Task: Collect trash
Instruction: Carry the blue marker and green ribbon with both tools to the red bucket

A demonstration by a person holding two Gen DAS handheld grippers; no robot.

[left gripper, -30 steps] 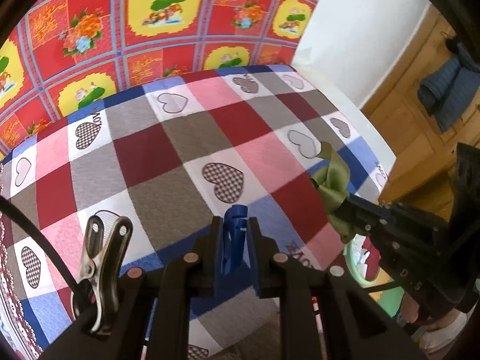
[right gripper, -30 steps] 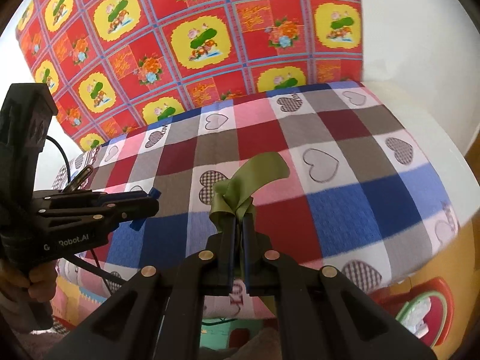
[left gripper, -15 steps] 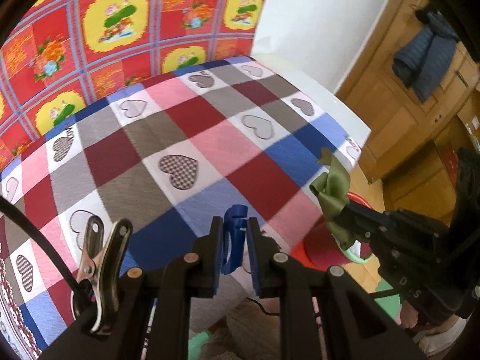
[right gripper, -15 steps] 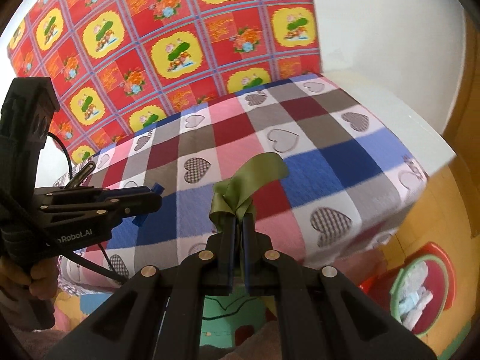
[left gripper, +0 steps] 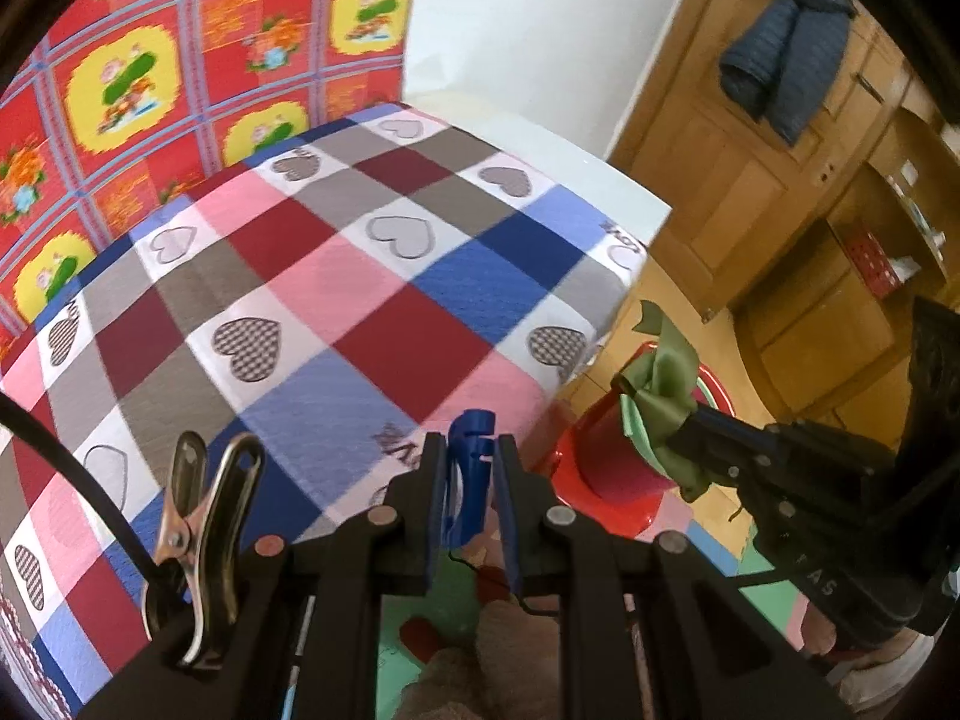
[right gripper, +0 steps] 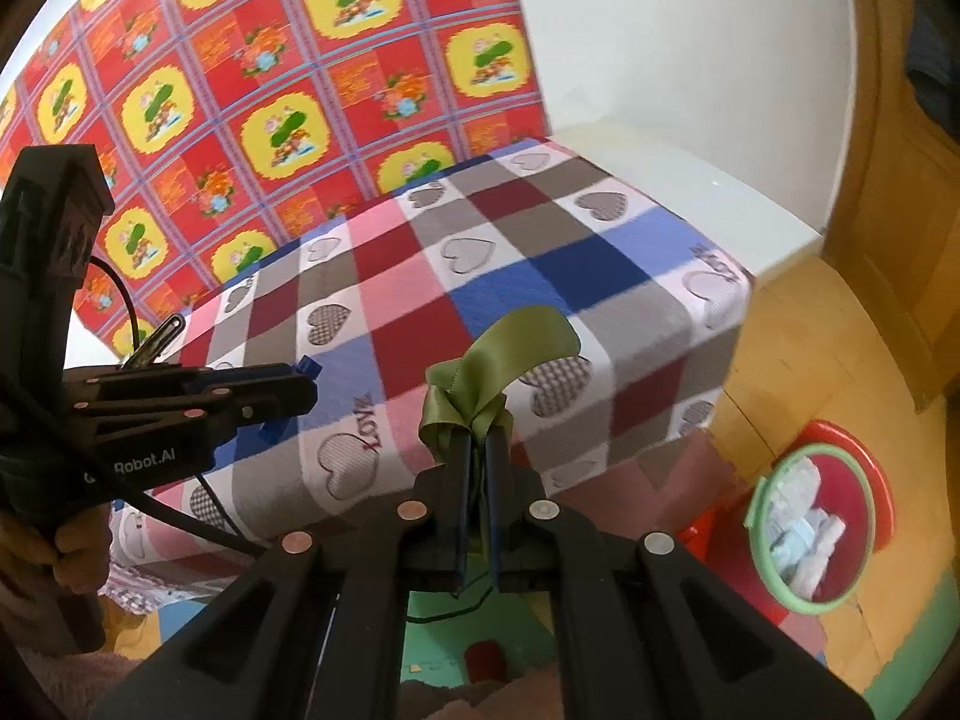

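My left gripper [left gripper: 471, 450] is shut on a small blue plastic piece [left gripper: 470, 480] and holds it in the air past the table's near right corner. My right gripper [right gripper: 477, 441] is shut on a green ribbon bow [right gripper: 498, 369]; the bow also shows in the left wrist view [left gripper: 663, 384], above the bin. A red trash bin [right gripper: 819, 516] with a green rim stands on the floor at the right, with pale wrappers inside; it also shows in the left wrist view [left gripper: 606, 456]. The left gripper appears at the left of the right wrist view [right gripper: 309, 381].
A table with a checked heart cloth [left gripper: 336, 300] fills the left. A red and yellow patterned sheet [right gripper: 270, 90] hangs behind it. Wooden cabinets [left gripper: 780, 210] with a hanging blue jacket [left gripper: 780, 30] stand at the right. Coloured floor mats [right gripper: 900, 630] lie below.
Both grippers have swung right, away from over the table toward the floor bin, still holding the blue piece and the ribbon. The bin has come further into view.
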